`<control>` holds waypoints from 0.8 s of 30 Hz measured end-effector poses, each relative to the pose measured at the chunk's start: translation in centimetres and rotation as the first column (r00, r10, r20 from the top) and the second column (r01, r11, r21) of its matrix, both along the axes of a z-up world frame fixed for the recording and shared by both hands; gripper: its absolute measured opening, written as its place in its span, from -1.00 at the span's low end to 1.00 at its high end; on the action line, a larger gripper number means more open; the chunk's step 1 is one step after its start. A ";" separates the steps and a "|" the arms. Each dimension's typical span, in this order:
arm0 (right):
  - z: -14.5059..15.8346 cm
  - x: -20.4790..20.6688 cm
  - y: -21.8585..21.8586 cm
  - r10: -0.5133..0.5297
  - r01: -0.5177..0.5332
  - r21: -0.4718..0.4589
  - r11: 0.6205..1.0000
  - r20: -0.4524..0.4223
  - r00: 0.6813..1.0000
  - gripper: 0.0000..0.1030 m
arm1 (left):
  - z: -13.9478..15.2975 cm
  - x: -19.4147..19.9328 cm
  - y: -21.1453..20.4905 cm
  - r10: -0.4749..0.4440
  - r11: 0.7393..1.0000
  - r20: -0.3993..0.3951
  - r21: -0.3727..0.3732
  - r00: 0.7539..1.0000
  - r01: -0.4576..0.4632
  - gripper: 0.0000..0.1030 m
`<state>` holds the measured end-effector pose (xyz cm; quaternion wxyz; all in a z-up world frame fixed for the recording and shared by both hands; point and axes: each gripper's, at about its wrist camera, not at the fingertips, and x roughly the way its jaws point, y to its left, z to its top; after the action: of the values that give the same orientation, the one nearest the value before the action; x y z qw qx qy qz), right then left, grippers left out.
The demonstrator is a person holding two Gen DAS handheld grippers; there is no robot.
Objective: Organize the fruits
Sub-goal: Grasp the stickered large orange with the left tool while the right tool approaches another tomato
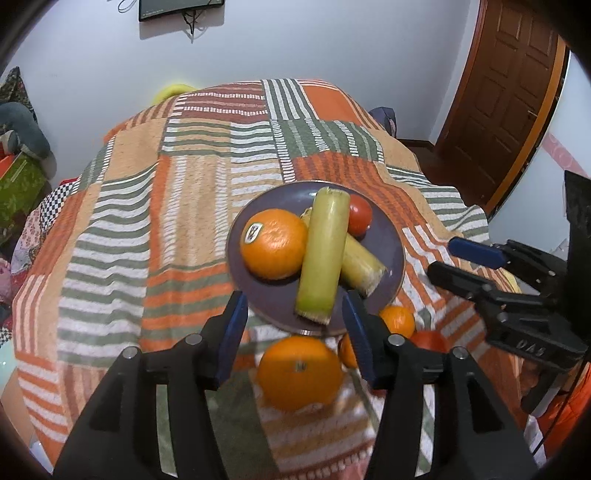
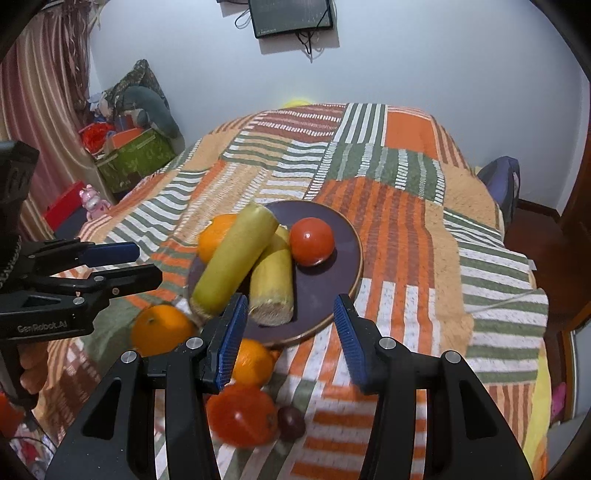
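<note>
A dark purple plate (image 1: pixel 384 251) (image 2: pixel 332 273) lies on the striped cloth. On it are an orange (image 1: pixel 273 243) (image 2: pixel 214 236), two yellow-green cane pieces (image 1: pixel 325 254) (image 2: pixel 232 258) crossed over each other, and a red tomato (image 1: pixel 360 214) (image 2: pixel 312 240). Near the plate's front rim lie a big orange (image 1: pixel 299 373) (image 2: pixel 160 328), smaller oranges (image 1: pixel 398 320) (image 2: pixel 255 362), a tomato (image 1: pixel 428 339) (image 2: pixel 240 415) and a small dark fruit (image 2: pixel 291 422). My left gripper (image 1: pixel 295 332) (image 2: pixel 122 264) is open above the big orange. My right gripper (image 2: pixel 290 332) (image 1: pixel 454 258) is open over the plate's front rim.
The striped patchwork cloth (image 1: pixel 177 206) (image 2: pixel 406 229) covers a rounded table. A wooden door (image 1: pixel 506 92) stands at the right. Boxes, toys and cushions (image 2: pixel 129 147) pile by a curtain at the left. A monitor (image 2: pixel 291 14) hangs on the wall.
</note>
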<state>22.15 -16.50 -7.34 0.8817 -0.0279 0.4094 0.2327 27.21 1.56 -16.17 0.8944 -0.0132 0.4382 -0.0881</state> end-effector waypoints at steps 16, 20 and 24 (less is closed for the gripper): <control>-1.7 -4.5 -0.2 -0.014 0.018 0.038 0.999 -0.087 0.996 0.00 | -3.2 -4.4 0.8 -0.001 1.000 -0.117 -0.025 0.993 -0.001 0.18; -2.6 -4.8 0.0 -0.012 0.017 0.044 0.999 -0.118 0.993 0.00 | -4.2 -4.2 0.4 -0.009 1.000 -0.139 -0.026 0.990 0.006 0.18; -3.4 -5.0 0.1 -0.010 0.018 0.052 0.999 -0.146 0.989 0.00 | -5.2 -3.5 0.0 -0.015 0.999 -0.161 -0.033 0.987 0.009 0.18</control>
<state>17.18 -16.44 -10.78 0.8515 0.0154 0.4666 0.2388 23.73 1.56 -21.38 0.8552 -0.0320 0.5077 -0.0991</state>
